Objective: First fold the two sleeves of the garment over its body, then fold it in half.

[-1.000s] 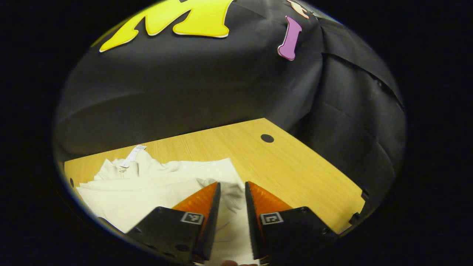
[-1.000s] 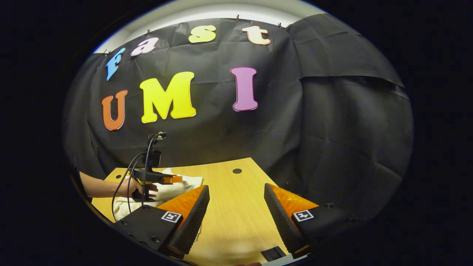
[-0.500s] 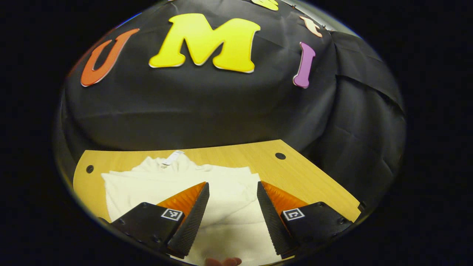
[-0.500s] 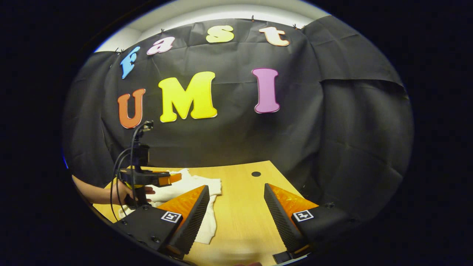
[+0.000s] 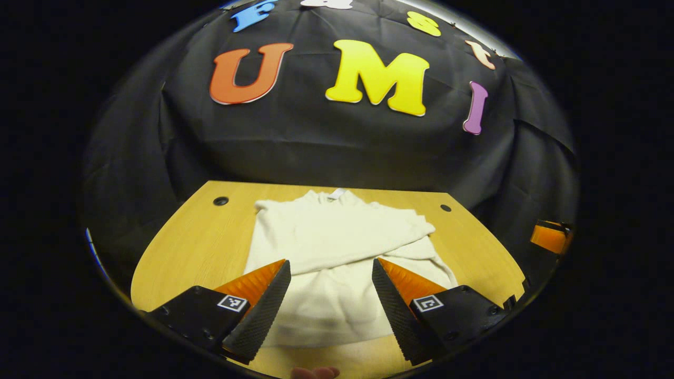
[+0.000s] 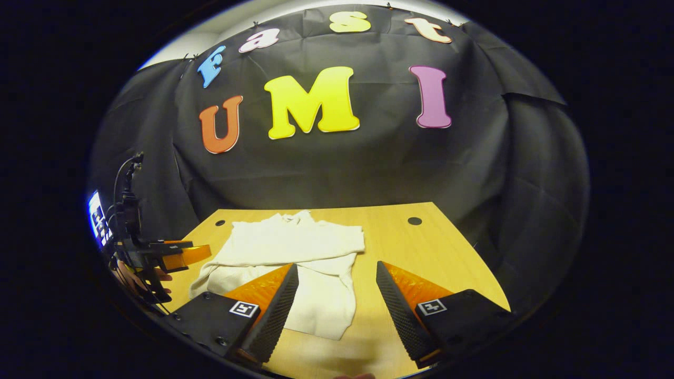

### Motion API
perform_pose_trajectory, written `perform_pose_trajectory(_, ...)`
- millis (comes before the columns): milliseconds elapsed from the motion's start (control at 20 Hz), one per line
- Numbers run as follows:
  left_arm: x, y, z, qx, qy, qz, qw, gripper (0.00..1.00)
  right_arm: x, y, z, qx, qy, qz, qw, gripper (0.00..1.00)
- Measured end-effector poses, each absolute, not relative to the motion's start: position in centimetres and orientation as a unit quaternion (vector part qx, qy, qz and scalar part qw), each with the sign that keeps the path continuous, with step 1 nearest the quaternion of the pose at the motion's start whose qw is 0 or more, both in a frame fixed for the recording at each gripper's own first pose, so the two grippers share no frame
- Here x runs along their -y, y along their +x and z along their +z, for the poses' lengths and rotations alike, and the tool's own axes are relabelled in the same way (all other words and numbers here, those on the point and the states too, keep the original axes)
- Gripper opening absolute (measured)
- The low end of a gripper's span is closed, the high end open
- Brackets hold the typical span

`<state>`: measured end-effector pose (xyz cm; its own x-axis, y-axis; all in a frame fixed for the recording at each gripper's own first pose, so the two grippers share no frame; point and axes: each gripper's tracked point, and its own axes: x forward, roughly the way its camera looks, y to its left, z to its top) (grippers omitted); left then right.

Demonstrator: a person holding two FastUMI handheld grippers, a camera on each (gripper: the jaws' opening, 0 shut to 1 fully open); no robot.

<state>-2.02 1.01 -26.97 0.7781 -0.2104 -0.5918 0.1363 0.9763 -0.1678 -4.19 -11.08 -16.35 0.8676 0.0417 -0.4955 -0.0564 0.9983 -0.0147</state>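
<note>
1. The cream garment (image 5: 337,247) lies flat on the wooden table (image 5: 200,242), collar toward the black cloth wall (image 5: 295,147), with both sleeves folded across its body.
2. In the left gripper view, the left gripper (image 5: 330,295) hangs above the garment's near half with its jaws spread wide and nothing between them; the cloth shows through the gap, and the near hem lies just below the fingertips.
3. In the right gripper view, the right gripper (image 6: 337,300) is likewise spread wide and empty, held over the table at the garment's (image 6: 295,263) right side (its left finger overlaps the cloth in the picture, its right finger stands over bare wood).
4. The same view shows the left gripper (image 6: 184,252) farther off at the left edge, held by a hand (image 6: 134,276) and clear of the garment; whether it is spread or closed cannot be told from there.
5. A small tag at the collar (image 5: 337,193) is too small to make out.
6. Each gripper's fingers cover parts of the garment's near half, so the folds beneath them are hidden.
7. Two dark round holes (image 5: 220,201) sit near the table's far corners.
</note>
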Motion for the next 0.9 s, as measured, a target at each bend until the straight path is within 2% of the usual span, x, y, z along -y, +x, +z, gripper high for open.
perform_pose_trajectory(300, -6.5, -5.6, -29.3, -0.357, -0.066, -0.072, 0.929, 0.98, 10.2, -4.7, -19.9, -0.296, -0.036, 0.024, 0.954, 0.94)
perform_pose_trajectory(900, -9.4, -10.6, -38.7, -0.486, -0.138, -0.079, 0.859, 0.99, 13.5, -9.5, -28.8, -0.425, -0.031, -0.024, 0.905, 0.92)
